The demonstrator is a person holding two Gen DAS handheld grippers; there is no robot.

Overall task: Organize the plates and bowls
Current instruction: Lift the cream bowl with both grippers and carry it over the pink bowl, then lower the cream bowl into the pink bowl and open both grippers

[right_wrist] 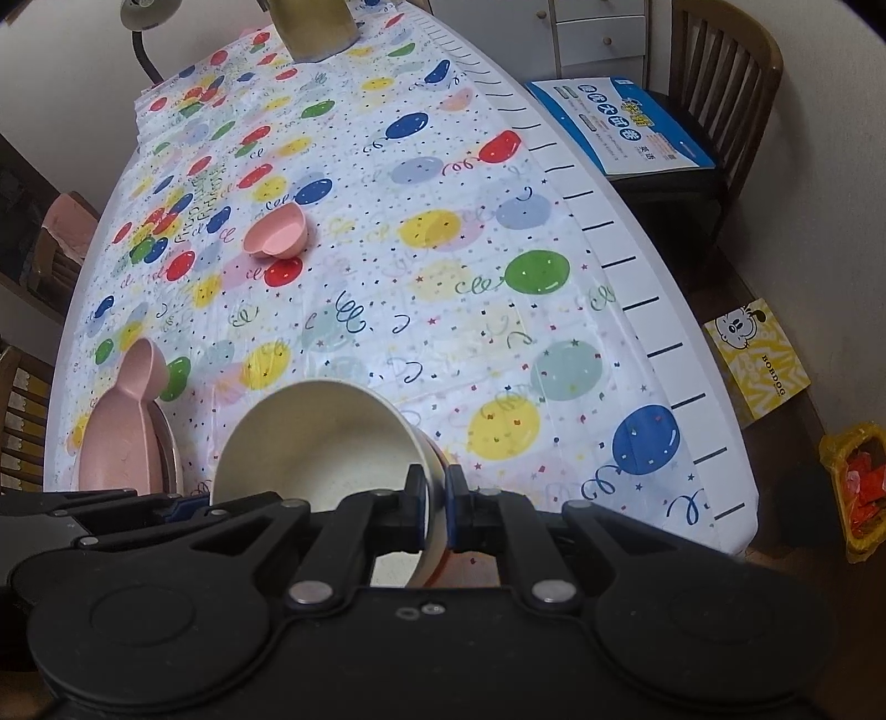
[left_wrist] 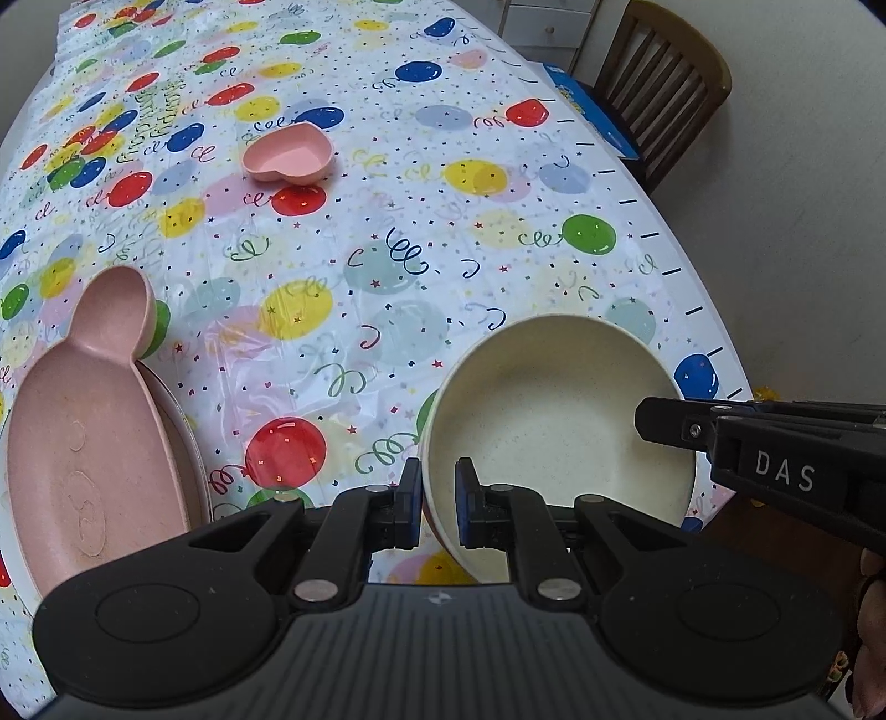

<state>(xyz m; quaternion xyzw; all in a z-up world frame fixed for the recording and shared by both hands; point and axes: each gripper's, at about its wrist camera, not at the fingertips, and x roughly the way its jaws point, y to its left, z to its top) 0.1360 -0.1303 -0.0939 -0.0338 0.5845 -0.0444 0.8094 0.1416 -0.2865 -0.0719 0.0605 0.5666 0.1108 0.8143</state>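
Both grippers pinch the cream bowl (left_wrist: 559, 421) by its rim — left gripper (left_wrist: 437, 501) lower centre, right gripper (right_wrist: 437, 504) likewise. Pink plate (left_wrist: 88, 443) lower left, heart bowl (left_wrist: 289, 153) upper centre.

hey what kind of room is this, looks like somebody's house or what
Most likely a home dining room. A table under a balloon-print party tablecloth carries children's dishes such as a pink heart-shaped bowl, with a wooden dining chair and a white chest of drawers alongside.
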